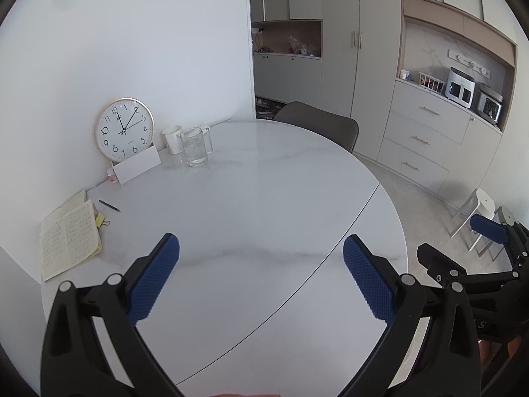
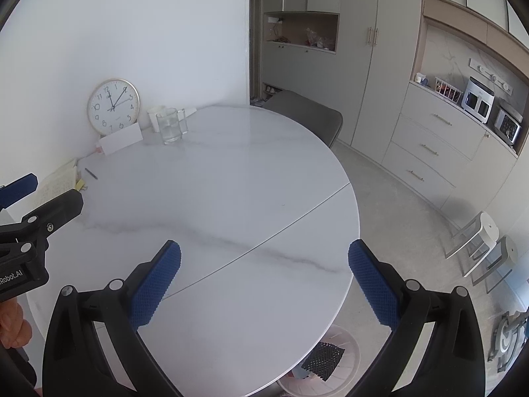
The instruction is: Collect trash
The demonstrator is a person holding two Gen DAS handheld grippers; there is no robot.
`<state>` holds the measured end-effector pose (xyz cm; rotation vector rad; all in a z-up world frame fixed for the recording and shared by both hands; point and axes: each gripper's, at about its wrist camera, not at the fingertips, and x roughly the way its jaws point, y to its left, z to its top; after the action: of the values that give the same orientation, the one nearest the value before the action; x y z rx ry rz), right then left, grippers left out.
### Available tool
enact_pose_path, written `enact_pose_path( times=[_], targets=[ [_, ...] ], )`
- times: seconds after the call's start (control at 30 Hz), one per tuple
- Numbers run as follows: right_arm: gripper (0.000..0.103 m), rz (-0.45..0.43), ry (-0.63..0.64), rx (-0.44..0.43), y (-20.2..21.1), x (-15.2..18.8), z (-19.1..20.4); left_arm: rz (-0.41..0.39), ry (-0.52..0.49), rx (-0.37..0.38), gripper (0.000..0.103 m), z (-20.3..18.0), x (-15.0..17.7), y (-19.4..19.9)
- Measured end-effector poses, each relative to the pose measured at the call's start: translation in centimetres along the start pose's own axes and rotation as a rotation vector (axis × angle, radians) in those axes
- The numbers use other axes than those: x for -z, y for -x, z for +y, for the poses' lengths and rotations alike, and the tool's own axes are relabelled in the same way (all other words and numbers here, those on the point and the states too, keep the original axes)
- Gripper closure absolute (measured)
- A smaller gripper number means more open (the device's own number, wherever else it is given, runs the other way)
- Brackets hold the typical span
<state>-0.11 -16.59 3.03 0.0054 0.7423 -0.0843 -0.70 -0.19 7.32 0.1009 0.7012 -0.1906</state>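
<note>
Both grippers spread wide over the round table, holding nothing.

Left gripper (image 1: 261,278) above the near edge of the table (image 1: 264,182), blue pads (image 1: 155,278) far apart, touching nothing. Right gripper (image 2: 264,284) just beside it at the near right edge, fingers likewise wide and empty. Below that edge, on the floor, a pale bin (image 2: 334,360) with a dark mesh scrap (image 2: 322,359) of trash inside. Along the far left edge: clock (image 1: 125,129), paper cup (image 1: 172,139), glass jug (image 1: 195,147), notebook (image 1: 69,241), pen (image 1: 109,205).
</note>
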Motion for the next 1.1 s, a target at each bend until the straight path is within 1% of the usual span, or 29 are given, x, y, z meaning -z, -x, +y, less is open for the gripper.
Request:
enact_pose_path(
  times=[1.1],
  targets=[
    [0.002, 0.008, -0.005, 0.008, -0.26, 0.36, -0.47, 0.007, -0.002, 0.009, 0.008, -0.29, 0.06, 0.08]
  ],
)
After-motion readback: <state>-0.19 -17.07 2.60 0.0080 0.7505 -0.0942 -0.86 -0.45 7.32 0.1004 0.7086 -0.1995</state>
